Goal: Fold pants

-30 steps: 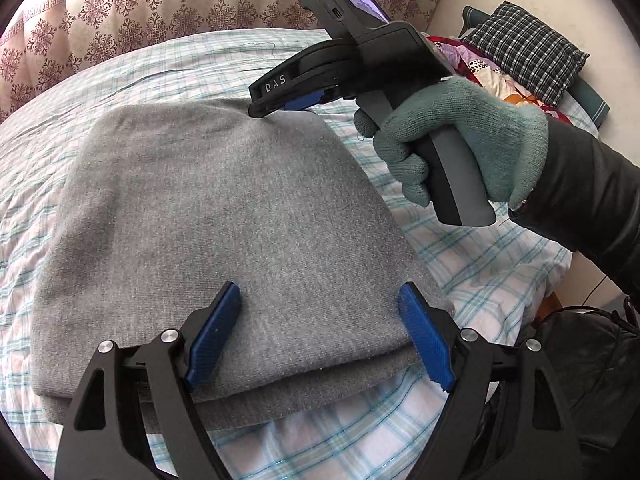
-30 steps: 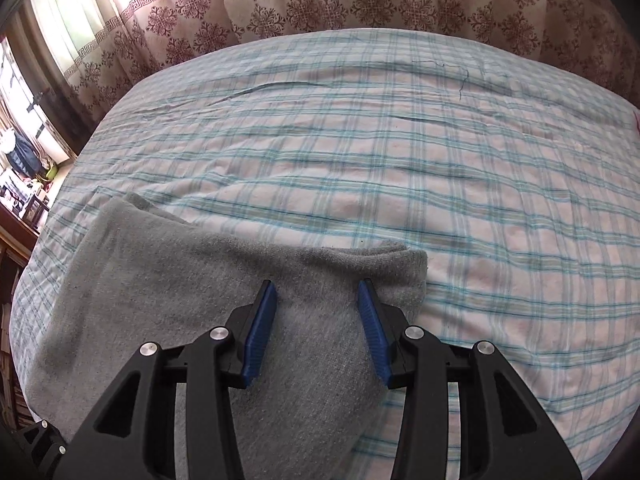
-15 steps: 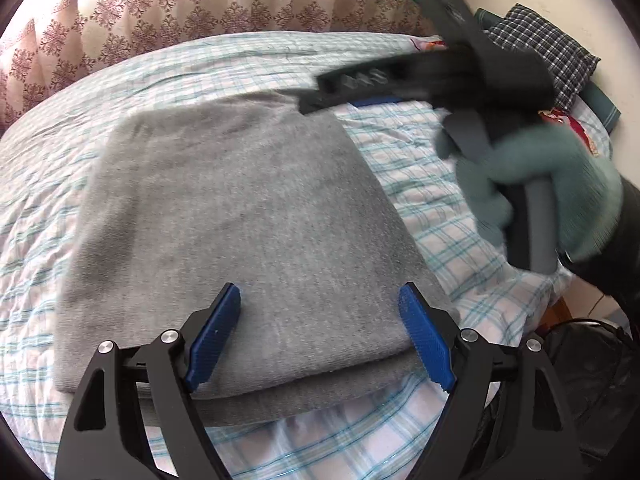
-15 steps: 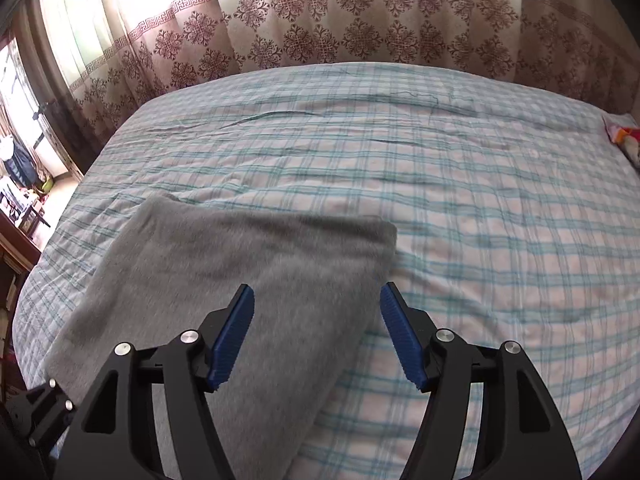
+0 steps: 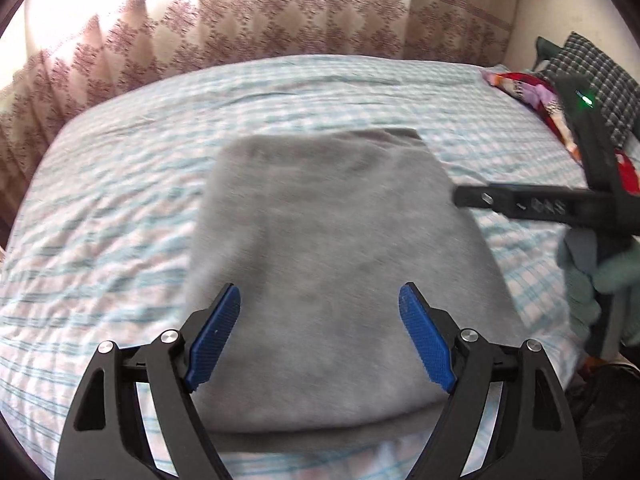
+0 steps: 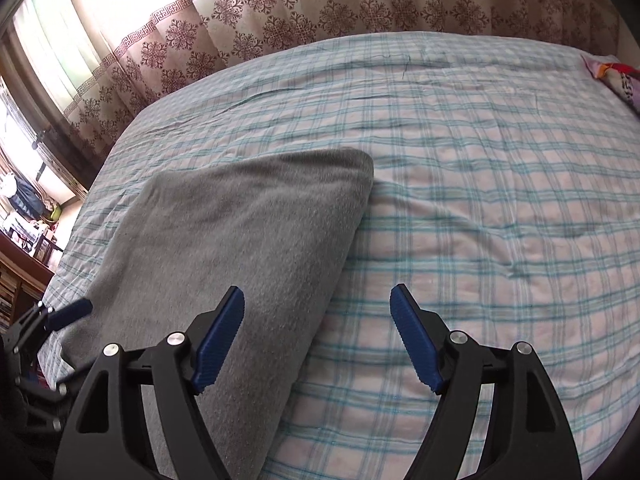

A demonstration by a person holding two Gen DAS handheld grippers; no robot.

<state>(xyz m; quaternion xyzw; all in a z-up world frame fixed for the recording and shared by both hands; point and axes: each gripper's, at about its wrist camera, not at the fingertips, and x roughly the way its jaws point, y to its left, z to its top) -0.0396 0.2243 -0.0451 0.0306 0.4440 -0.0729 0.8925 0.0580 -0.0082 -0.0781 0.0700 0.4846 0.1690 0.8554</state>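
The grey pants (image 5: 332,248) lie folded into a flat rectangle on the plaid bed sheet (image 5: 120,208). They also show in the right wrist view (image 6: 240,248), at the left. My left gripper (image 5: 320,336) is open and empty above the near edge of the pants. My right gripper (image 6: 318,336) is open and empty above the pants' right edge. The right gripper's body (image 5: 532,204) shows at the right in the left wrist view, held by a green-gloved hand (image 5: 600,272). The left gripper's fingertip (image 6: 72,312) shows at the far left in the right wrist view.
A patterned curtain (image 5: 280,28) hangs behind the bed. A checked pillow (image 5: 600,80) and colourful cloth (image 5: 532,96) lie at the bed's far right corner. Dark furniture (image 6: 20,272) stands beyond the bed's left side.
My right gripper has opened, let go of the pants' corner and pulled back to the right. My left gripper has drawn back and up from the pants, staying open.
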